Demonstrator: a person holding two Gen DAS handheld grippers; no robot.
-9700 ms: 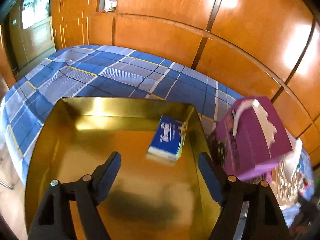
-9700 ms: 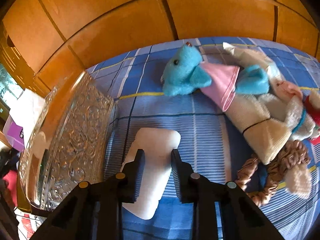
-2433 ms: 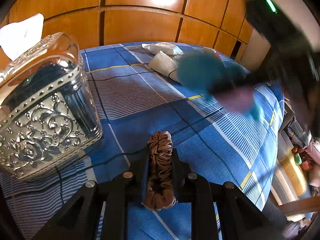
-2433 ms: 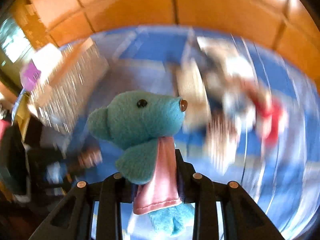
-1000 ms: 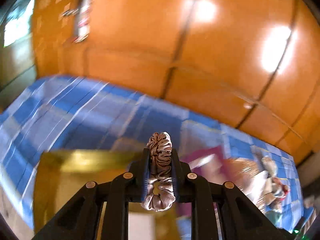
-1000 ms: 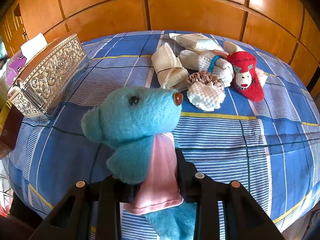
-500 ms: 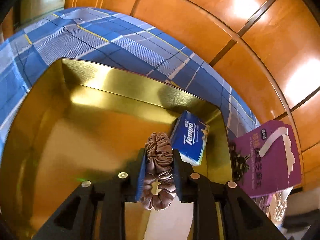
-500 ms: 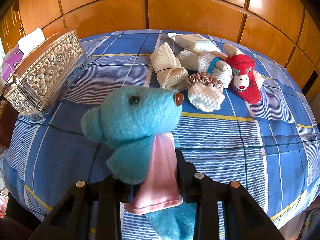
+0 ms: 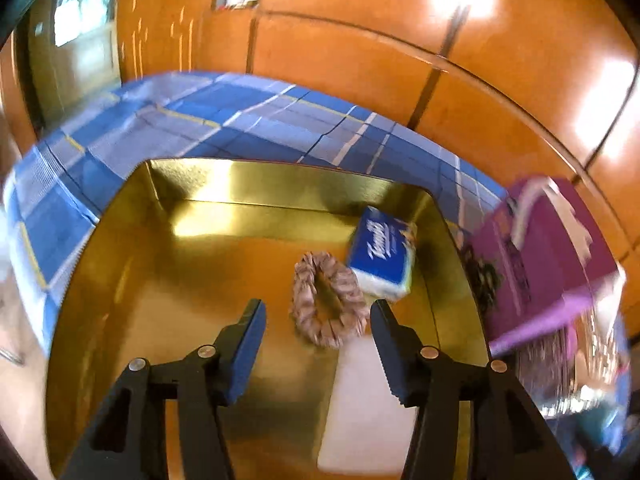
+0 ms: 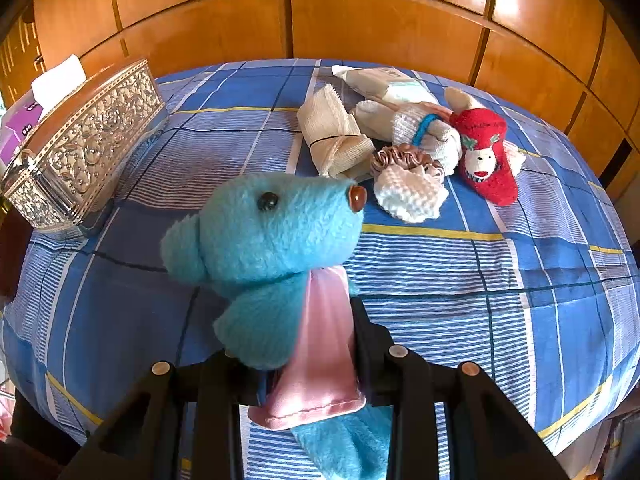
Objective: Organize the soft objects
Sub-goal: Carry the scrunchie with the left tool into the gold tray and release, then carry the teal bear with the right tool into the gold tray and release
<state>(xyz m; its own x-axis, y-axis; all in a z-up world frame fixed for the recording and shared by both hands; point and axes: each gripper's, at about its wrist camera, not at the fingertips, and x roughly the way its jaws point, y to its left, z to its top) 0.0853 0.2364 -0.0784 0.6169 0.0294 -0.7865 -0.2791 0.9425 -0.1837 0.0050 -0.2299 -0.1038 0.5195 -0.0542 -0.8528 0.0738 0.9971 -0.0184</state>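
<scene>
Left tongs (image 9: 318, 322) gape wide, empty; brown satin scrunchie (image 9: 329, 305) lies in the gold metal tray (image 9: 256, 184). Right tongs (image 10: 310, 344) clamp the light, squashy blue plush toy (image 10: 264, 232) by neck and pink scarf; grip looks secure enough.

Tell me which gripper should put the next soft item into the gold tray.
Right, probably. The right gripper is shut on the blue plush toy, ready to carry over. The left gripper is open and empty above the gold tray, its scrunchie lying inside.
</scene>
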